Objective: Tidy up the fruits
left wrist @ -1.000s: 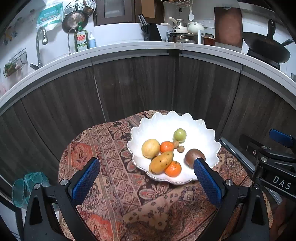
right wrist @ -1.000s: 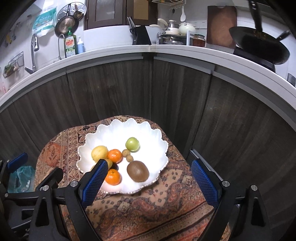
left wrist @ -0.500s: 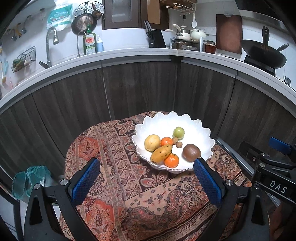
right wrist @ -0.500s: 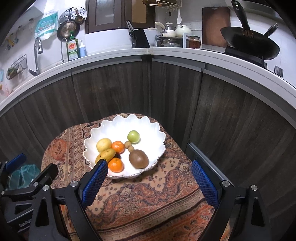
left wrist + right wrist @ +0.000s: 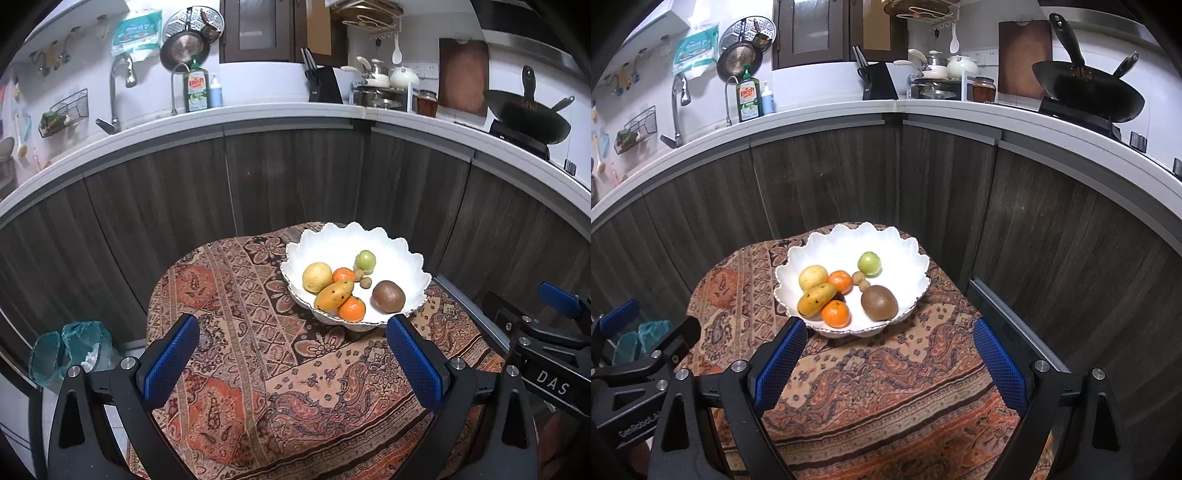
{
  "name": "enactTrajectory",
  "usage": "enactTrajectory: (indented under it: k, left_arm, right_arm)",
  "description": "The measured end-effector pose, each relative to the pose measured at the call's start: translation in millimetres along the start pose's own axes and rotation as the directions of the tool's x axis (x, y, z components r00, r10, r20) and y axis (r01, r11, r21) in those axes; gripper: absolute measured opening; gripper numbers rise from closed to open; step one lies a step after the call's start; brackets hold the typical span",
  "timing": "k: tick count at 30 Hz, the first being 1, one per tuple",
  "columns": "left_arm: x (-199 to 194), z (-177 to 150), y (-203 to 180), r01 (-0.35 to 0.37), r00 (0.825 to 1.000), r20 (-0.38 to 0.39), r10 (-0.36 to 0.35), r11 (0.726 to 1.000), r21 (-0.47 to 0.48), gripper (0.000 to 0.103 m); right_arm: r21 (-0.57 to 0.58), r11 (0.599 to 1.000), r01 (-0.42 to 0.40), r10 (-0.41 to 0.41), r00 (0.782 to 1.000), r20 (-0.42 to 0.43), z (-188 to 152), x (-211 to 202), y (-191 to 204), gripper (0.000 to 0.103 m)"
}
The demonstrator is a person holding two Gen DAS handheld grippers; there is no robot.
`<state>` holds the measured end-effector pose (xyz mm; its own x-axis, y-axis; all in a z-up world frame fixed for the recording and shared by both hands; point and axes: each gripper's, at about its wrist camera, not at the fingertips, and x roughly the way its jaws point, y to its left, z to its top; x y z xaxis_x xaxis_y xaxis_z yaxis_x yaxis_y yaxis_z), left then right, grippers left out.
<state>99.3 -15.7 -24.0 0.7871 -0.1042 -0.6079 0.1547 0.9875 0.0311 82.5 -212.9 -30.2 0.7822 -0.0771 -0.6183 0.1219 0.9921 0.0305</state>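
A white scalloped bowl (image 5: 391, 254) (image 5: 901, 245) stands at the far side of a small table under a patterned cloth (image 5: 258, 354) (image 5: 886, 387). In it lie a yellow round fruit (image 5: 317, 277), a mango (image 5: 333, 294), two oranges (image 5: 351, 308), a green fruit (image 5: 365, 261), a brown kiwi (image 5: 388, 296) (image 5: 879, 302) and two small brown fruits. My left gripper (image 5: 291, 358) hangs open over the cloth, short of the bowl, nothing between its blue pads. My right gripper (image 5: 886, 363) is open too, just before the bowl's near rim, also with nothing in it.
Dark wood cabinet fronts (image 5: 295, 177) curve close behind the table under a white counter (image 5: 258, 114) with a tap, soap bottles, pots and a wok. A teal plastic bag (image 5: 70, 349) lies on the floor at the left. The right gripper's body (image 5: 546, 339) shows at the left view's right edge.
Both grippers have drawn back from the bowl, which now looks smaller and farther away, with more cloth in front. Both stayed open. The fruits have not moved.
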Motion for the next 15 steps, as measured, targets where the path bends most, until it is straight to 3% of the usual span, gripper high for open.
enactTrajectory:
  k: [15]
  left_arm:
    - [-21.9,-3.4,-1.7,-0.004,0.999,0.032,0.003,1.0,0.011,0.103]
  right_arm:
    - [0.006,1.0,-0.02,0.02,0.999,0.028,-4.7,-24.1,-1.4,0.092]
